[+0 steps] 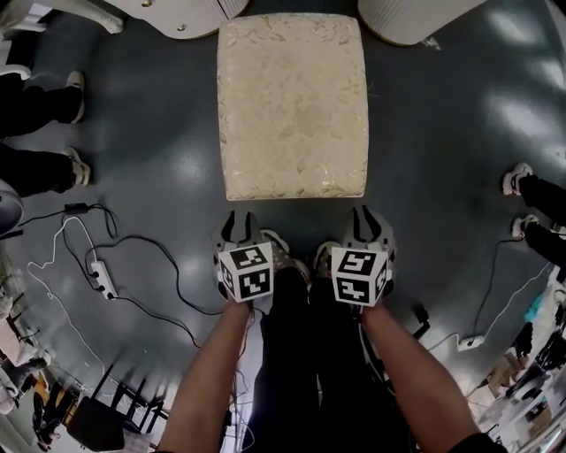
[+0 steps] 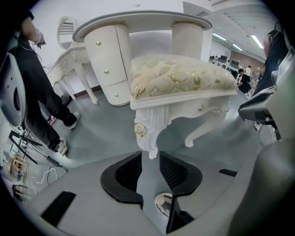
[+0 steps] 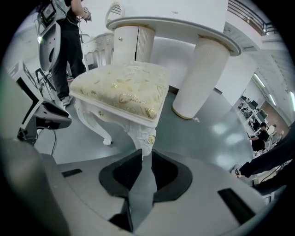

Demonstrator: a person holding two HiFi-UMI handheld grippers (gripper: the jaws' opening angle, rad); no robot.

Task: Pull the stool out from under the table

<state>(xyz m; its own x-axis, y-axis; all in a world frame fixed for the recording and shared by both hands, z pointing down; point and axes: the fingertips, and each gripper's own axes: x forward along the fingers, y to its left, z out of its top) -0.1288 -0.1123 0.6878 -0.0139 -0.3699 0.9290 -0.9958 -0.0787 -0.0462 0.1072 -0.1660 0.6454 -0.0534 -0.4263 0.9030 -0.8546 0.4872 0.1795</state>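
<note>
Head view: one stool (image 1: 292, 106) stands on the floor (image 1: 159, 159), just in front of the one desk (image 1: 172, 13) and largely clear of it. Two claws, left (image 1: 239, 219) and right (image 1: 370, 217), hover on the stool's side away from the desk. Each has its jaws narrowly apart and grips nothing. Handling, judged: the carved frame is rigid, probably heavy, and should slide on smooth floor. The cushion is soft, so grip the front legs or seat rail.
</note>
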